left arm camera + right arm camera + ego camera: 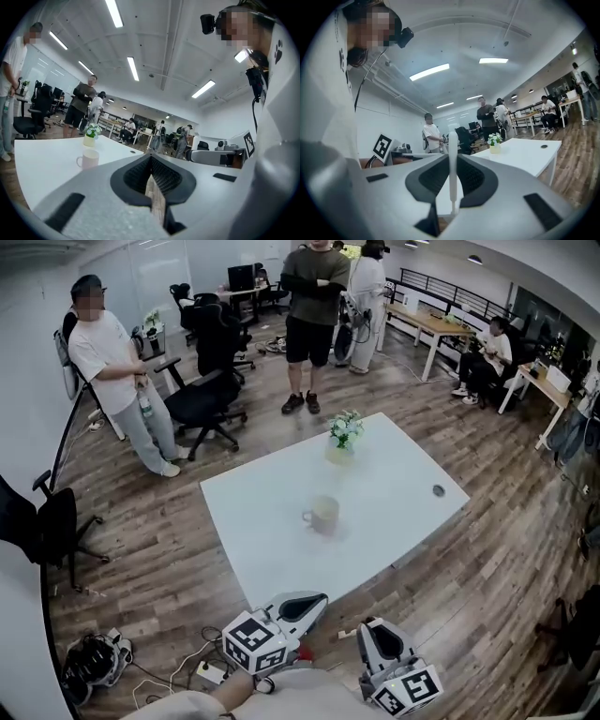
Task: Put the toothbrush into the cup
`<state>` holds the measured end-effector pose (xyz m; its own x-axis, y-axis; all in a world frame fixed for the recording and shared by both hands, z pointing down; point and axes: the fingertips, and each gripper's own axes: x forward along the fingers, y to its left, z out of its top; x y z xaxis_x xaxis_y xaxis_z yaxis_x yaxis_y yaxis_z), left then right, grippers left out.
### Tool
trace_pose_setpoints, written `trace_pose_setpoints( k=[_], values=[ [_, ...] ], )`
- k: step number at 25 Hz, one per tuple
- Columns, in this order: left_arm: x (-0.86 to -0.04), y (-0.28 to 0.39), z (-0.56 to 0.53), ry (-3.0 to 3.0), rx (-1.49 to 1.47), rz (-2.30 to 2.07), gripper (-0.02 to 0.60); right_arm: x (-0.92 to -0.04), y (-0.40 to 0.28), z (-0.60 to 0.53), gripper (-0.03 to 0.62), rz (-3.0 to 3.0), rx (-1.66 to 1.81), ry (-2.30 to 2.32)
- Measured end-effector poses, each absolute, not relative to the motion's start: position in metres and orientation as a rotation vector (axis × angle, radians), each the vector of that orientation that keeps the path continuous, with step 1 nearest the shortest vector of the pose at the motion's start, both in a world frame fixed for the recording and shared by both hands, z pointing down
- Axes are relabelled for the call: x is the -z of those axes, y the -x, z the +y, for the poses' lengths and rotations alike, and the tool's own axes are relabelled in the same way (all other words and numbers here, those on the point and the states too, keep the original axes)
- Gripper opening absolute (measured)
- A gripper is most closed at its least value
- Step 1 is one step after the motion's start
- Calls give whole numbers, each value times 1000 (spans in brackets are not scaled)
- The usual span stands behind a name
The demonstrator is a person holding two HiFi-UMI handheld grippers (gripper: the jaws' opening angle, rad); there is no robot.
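Note:
A pale cup (322, 515) with a handle stands near the middle of the white table (403, 474); the left gripper view shows the cup (88, 158) ahead to the left. Both grippers hang low by my body, short of the table's near edge. My left gripper (309, 601) (152, 180) is shut with nothing in it. My right gripper (375, 634) (452, 187) is shut on a white toothbrush (453, 173), which stands upright between the jaws. In the head view the toothbrush is not clear.
A small vase of flowers (343, 439) stands at the table's far side, and a small dark disc (438, 490) lies near the right corner. People (112, 381) and office chairs (202, 399) stand beyond the table. A power strip and cables (211, 671) lie on the floor at my left.

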<state>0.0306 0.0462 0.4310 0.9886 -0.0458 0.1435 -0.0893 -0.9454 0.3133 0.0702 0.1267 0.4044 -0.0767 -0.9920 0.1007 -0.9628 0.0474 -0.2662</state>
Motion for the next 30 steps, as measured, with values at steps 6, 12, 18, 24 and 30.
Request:
trace_pose_setpoints(
  k=[6,12,18,24,30],
  values=[
    [-433,-35,1,-2789,-189,-118,5,-412,-74,81,58,2222,460,2039],
    [-440,-20,-39,-2754,-193,-208,5,-417,-69,43,58,2277,519,1990],
    [-443,-20,-60,-2732,-202,-244,5,-418,-81,32,58,2247,547,2009],
    [-439,-45,-50,-2744,-198,-193,5,-418,-108,26,58,2205,551,2023],
    [-437,-65,-75,-2753,-185,-270,5,-410,-130,-6,58,2274,483,1962]
  ],
)
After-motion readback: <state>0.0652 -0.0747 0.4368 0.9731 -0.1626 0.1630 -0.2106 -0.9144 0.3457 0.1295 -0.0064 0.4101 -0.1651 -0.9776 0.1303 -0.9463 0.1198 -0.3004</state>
